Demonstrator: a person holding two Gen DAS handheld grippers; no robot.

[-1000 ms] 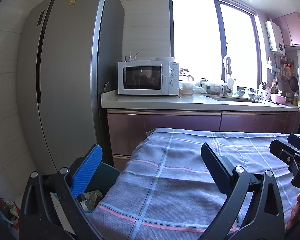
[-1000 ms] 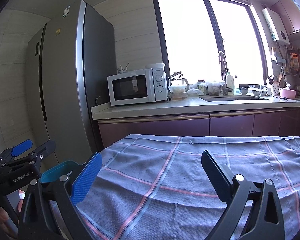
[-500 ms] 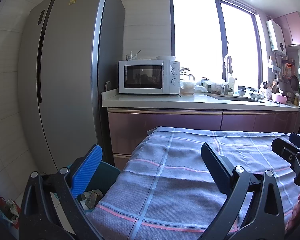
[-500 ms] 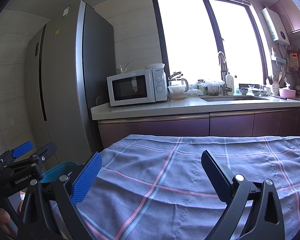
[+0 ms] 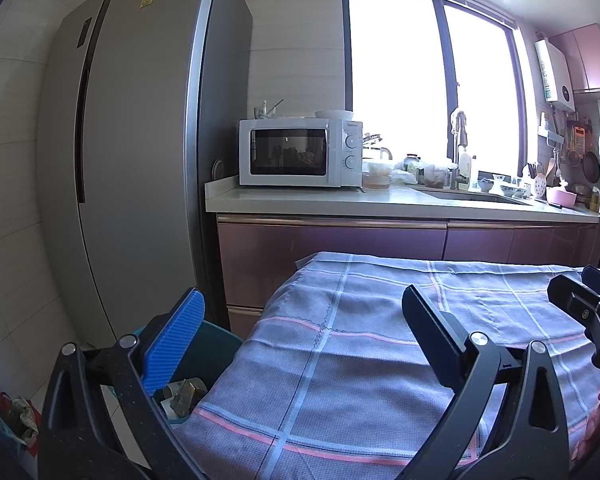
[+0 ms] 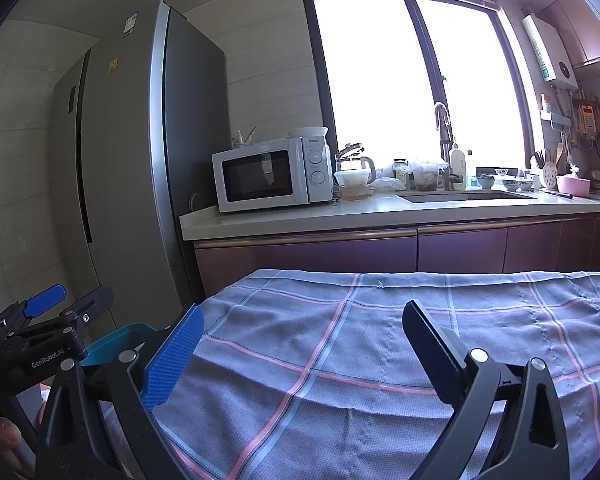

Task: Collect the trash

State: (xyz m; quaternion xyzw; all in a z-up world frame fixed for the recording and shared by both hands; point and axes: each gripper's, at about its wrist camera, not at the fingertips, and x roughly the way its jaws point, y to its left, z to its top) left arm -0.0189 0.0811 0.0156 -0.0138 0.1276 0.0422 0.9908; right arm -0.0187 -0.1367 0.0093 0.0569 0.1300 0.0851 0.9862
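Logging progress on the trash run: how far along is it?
Looks near done: crumpled trash sits in the teal bin, and the checked tablecloth shows no litter. Left gripper and right gripper are open, holding nothing. A wrapper pile remains on the floor.

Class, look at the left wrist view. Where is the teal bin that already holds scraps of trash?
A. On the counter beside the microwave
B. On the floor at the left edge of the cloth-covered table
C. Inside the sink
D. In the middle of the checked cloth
B: the teal bin stands below the checked cloth's left edge, near the fridge, with crumpled trash inside.
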